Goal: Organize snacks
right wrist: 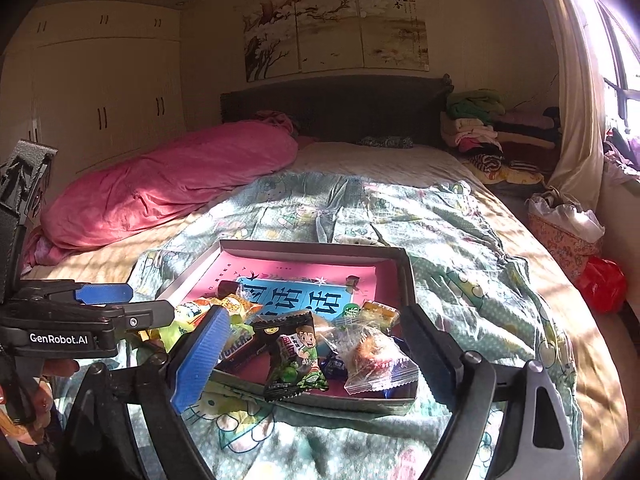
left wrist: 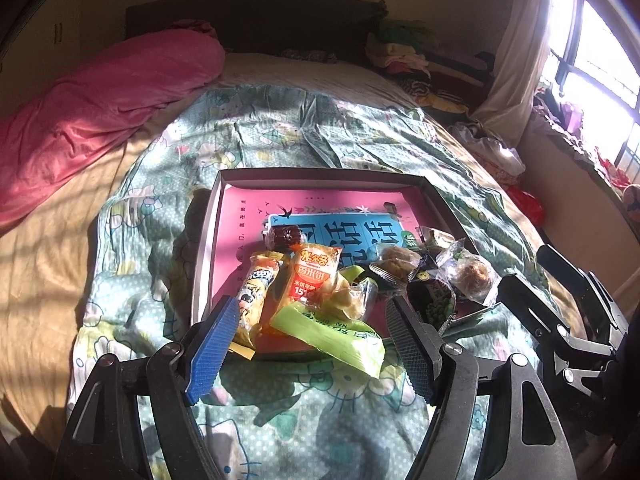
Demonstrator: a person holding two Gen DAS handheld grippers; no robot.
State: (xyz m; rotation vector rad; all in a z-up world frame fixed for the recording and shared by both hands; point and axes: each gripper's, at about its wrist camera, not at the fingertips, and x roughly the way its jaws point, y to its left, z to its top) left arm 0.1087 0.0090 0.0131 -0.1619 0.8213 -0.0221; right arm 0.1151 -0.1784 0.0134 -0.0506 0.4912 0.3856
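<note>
both tools apart over the snack tray

i see my left tool (left wrist: 308, 344) with its jaws apart and nothing between them, hovering at the near edge of the shallow grey cardboard tray with a pink and blue printed floor (left wrist: 320, 179). my right tool (right wrist: 316, 354) also stands apart and empty, near the tray's right end. the tray lies on the green cartoon-print quilt (right wrist: 460, 232) on the bed. inside, crowded at the near end, sit the orange rice-cracker packet (left wrist: 316, 272), the light green wrapper (left wrist: 340, 340), the black green-pea snack bag (right wrist: 296, 356) and the clear-wrapped pastry (right wrist: 376, 360).
</note>
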